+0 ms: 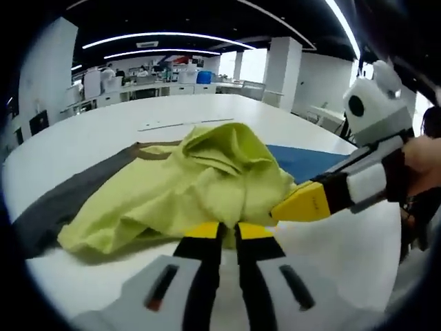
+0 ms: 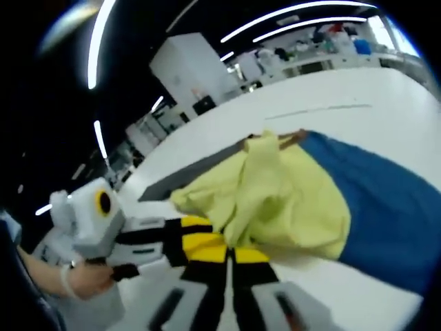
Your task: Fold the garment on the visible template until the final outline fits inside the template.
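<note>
Left gripper view: the yellow-green garment (image 1: 200, 183) lies bunched in a heap on the white bench (image 1: 89, 131), its near hem right at the tips of the left gripper (image 1: 229, 231). Its two fingers (image 1: 205, 231) stand nearly together with only a thin gap, and the hem appears pinched between them; judged as clenched on the cloth, though the contact itself is partly hidden by a fold. The right gripper (image 1: 293, 207) comes in from the right with its yellow tip pressed into the garment's right edge. Under the heap, a dark grey sheet (image 1: 62, 203) shows to the left and a blue sheet (image 1: 306, 160) to the right; these look like the template surfaces. Right gripper view: the garment (image 2: 275, 200) sits on the blue sheet (image 2: 386, 214), with the dark grey sheet (image 2: 193, 176) running off to the far left. The right gripper (image 2: 231, 256) has its fingers (image 2: 251, 255) close together at the near edge of the cloth, apparently gripping it. The left gripper (image 2: 196, 241) lies just beside it, held by a person's hand (image 2: 86, 279). Step in hand, by my reading: both grippers hold the near edge for a fold, with the garment still crumpled and not flat. The next move calls for lifting the edge evenly with both grippers, keeping tension, and laying it flat inside the outline.
</note>
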### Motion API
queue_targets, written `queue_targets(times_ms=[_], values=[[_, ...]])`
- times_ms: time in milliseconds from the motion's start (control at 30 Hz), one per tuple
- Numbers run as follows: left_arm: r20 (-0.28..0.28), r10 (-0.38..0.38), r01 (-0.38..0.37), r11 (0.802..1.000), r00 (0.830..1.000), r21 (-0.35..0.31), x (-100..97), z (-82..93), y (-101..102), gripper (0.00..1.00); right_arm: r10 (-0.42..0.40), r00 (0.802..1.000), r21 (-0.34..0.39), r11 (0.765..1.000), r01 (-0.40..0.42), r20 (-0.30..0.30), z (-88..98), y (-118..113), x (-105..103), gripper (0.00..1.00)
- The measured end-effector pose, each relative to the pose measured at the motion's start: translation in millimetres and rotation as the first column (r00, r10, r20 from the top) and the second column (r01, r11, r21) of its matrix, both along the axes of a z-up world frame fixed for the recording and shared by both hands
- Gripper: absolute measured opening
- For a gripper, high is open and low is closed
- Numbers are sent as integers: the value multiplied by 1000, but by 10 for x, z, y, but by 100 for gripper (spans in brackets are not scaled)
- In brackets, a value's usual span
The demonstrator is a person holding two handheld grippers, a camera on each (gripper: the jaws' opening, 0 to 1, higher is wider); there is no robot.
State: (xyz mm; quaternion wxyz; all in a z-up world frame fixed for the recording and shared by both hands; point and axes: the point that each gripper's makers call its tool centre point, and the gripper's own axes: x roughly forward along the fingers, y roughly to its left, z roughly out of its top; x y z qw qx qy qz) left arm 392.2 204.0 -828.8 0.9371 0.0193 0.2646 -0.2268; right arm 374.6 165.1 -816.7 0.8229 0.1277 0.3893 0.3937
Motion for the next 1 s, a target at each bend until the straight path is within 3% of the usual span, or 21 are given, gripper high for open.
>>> queue_targets(times_ms=[267,333,600,900,1000], values=[[-3,-35,36,999,999,11,-76,102,140,0,11,1000,-19,1000,-10,16,8,-85,10,0],[3,-42,42,999,999,19,-124,196,225,0,15,1000,-26,1000,-15,24,47,-131,-17,0],[-15,-32,32,998,999,53,-457,382,804,0,32,998,-58,998,-29,55,153,-415,-172,0],[-72,-46,55,990,996,133,-909,395,1375,0,89,991,-165,984,-72,102,240,-756,-507,0],[-97,-47,62,986,994,156,-1061,381,1492,0,89,990,-171,983,-70,106,287,-815,-607,0]])
